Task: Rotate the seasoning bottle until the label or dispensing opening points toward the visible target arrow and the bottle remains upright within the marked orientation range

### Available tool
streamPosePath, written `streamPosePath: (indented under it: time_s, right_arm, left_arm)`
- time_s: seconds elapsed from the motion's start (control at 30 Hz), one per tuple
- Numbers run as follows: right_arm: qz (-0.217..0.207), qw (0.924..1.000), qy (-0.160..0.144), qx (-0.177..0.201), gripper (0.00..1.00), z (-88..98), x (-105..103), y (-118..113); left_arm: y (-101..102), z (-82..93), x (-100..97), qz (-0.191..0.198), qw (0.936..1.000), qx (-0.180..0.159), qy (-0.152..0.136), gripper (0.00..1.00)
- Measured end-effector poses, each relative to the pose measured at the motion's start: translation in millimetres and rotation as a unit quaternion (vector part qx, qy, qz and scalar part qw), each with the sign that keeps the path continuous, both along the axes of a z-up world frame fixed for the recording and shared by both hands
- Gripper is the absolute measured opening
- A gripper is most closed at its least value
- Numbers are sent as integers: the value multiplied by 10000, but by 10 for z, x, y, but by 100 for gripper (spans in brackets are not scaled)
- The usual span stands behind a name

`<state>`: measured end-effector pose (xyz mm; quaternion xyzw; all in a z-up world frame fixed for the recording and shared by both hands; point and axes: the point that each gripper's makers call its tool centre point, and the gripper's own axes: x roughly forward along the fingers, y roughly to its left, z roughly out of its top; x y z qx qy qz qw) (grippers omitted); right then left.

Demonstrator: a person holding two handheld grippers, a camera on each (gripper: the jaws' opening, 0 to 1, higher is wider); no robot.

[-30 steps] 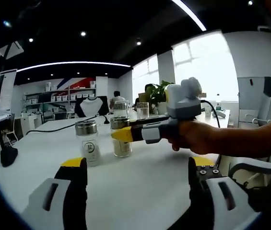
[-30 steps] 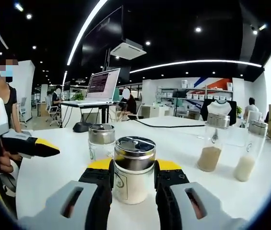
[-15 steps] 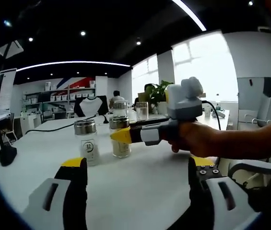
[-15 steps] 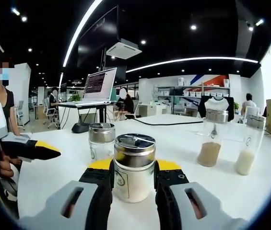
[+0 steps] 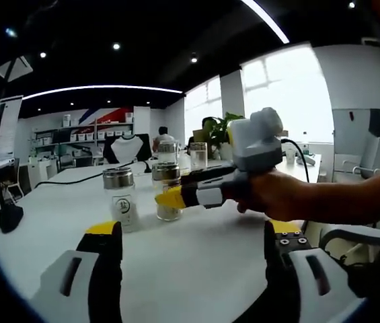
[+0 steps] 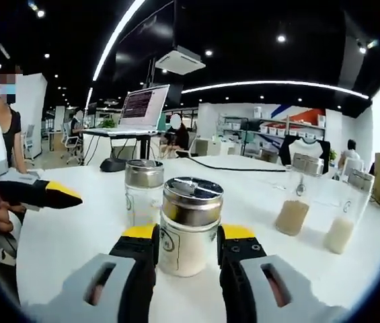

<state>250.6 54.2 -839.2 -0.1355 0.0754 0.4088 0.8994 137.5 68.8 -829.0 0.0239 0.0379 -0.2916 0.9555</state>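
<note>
In the right gripper view, the seasoning bottle [image 6: 190,229] has a clear body with white powder, a small label and a perforated metal lid. It stands upright between my right gripper's [image 6: 187,237] yellow-tipped jaws, which are shut on its sides. In the left gripper view, that same bottle [image 5: 168,212] sits mid-table, with the right gripper [image 5: 167,198] reaching in from the right in a person's hand. My left gripper [image 5: 190,232] hangs open low over the white table [image 5: 196,262], well short of the bottle. It appears in the right gripper view as the left gripper [image 6: 55,195].
A second metal-lidded bottle [image 6: 142,192] stands just behind the held one, shown in the left gripper view as the second bottle [image 5: 119,198]. Two taller bottles [image 6: 297,198] [image 6: 348,212] stand to the right. A black cable crosses the far table. A laptop [image 6: 142,111] and people are beyond.
The right gripper with the bottle has sunk slightly and shifted a little left in the left gripper view. The left gripper has stayed still and open.
</note>
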Motion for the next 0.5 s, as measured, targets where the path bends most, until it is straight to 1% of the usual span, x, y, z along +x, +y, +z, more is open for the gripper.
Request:
streamPosePath:
  time_s: [0.03, 0.07, 0.1, 0.2, 0.23, 0.27, 0.3, 0.33, 0.37, 0.5]
  right_arm:
    - [-19, 9999, -114, 86, 43, 25, -4, 15]
    - [-22, 9998, -125, 178, 45, 56, -26, 4]
    - [-24, 9995, -111, 280, 44, 89, -42, -3]
    - [-29, 9994, -70, 346, 40, 121, -48, -14]
    - [-65, 9995, -59, 295, 38, 103, -34, -17]
    - [-53, 9997, -64, 240, 33, 82, -25, -19]
    - [-40, 9998, -70, 185, 32, 61, -17, -22]
    - [-101, 9996, -60, 272, 31, 59, 14, -33]
    - [-52, 9996, -44, 289, 31, 54, 16, -31]
    - [-36, 9996, -43, 286, 31, 61, 5, -23]
  left_arm:
    - [-2, -5, 1, 0, 10000, -6, 10, 92]
    - [-4, -5, 0, -5, 10000, -8, 12, 92]
    - [-8, -7, -1, -10, 10000, -5, 12, 92]
    - [-16, -20, -3, -19, 10000, -4, 30, 92]
    - [-20, -21, -5, -24, 10000, -1, 31, 92]
    - [-23, -22, -7, -29, 10000, 2, 32, 92]
    - [-27, -23, -8, -34, 10000, 5, 33, 92]
    - [-28, -17, -10, -35, 10000, 3, 21, 92]
    - [-27, -11, -11, -33, 10000, -1, 12, 92]
    - [-7, -5, -7, -12, 10000, -1, 14, 92]
